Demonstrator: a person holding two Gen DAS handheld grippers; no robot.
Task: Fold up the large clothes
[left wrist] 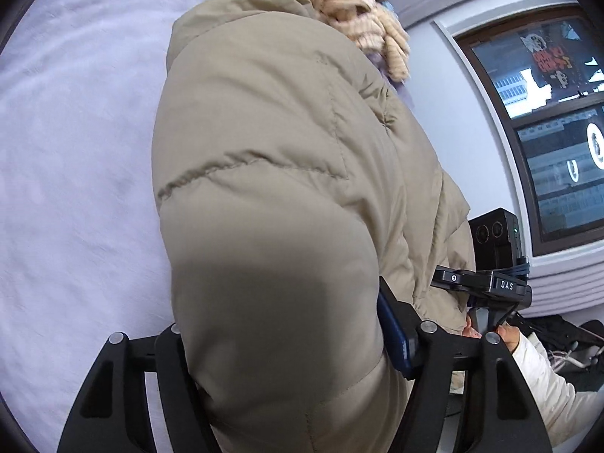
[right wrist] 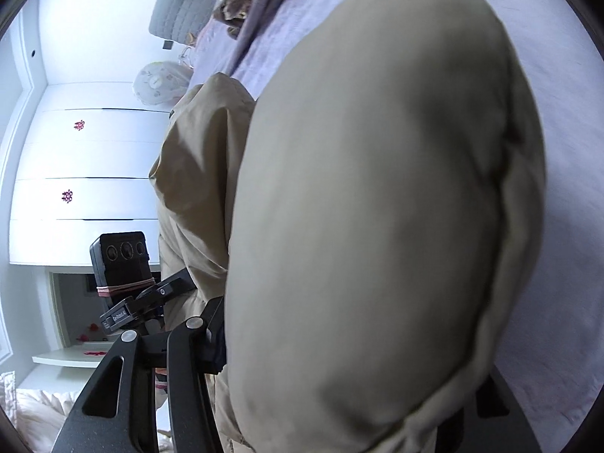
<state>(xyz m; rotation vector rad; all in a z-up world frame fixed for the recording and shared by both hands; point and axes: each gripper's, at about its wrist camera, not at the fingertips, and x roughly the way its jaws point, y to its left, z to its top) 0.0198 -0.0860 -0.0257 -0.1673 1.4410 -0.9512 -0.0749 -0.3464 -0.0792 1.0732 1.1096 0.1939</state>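
Over the lilac bedsheet (left wrist: pixel 75 151), the beige puffer jacket (left wrist: pixel 264 151) bulges between both sets of jaws: the left gripper (left wrist: pixel 287 343) and the right gripper (right wrist: pixel 339 339) each look clamped on a padded section, holding it above the bed. This seems the carry-over stage of a fold; next, lay the held part flat and aligned before letting go. Only the left view shows the window (left wrist: pixel 547 132) and cream yarn-like bundle (left wrist: pixel 358 11); only the right shows the white drawers (right wrist: pixel 87 158).

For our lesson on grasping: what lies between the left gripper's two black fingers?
A thick fold of the beige padded jacket fills the left gripper, fingers pressing it; the left wrist view shows this.
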